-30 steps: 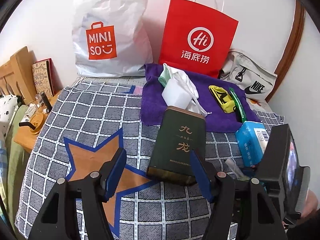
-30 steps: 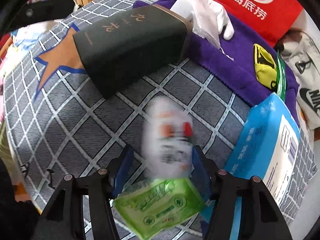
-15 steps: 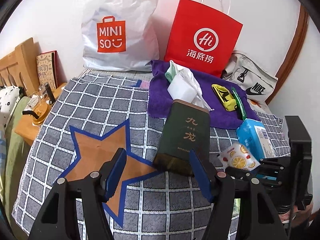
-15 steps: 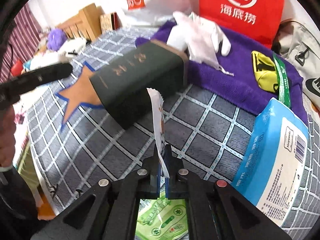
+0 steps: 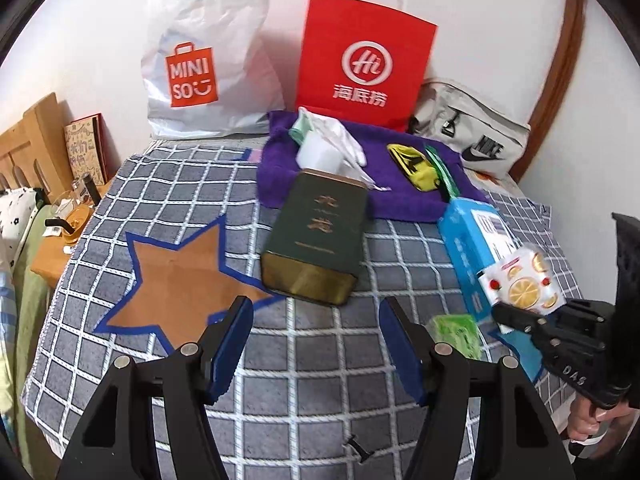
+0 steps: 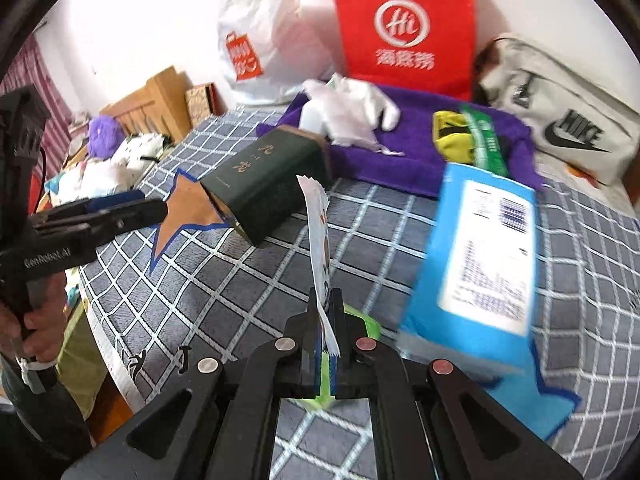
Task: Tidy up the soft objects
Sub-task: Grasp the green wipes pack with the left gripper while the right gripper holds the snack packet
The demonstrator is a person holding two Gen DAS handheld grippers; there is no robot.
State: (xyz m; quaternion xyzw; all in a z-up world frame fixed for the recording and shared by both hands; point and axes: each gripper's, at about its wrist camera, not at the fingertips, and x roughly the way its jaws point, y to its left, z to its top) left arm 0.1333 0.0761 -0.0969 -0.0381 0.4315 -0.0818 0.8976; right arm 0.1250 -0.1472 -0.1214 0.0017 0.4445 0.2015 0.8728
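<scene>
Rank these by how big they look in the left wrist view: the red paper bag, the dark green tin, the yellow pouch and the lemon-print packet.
1. red paper bag
2. dark green tin
3. lemon-print packet, though it sits nearer the camera, so this is unsure
4. yellow pouch, close in looks to the packet

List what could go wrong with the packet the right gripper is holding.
1. The right gripper pinches the lemon-print packet only by its thin lower edge; most of it stands free above the jaws, so it may slip or flop over.
2. The blue tissue pack leans close beside it, and a sideways swing could knock that over.
3. The green packet lies right under the jaws and could be snagged.
</scene>
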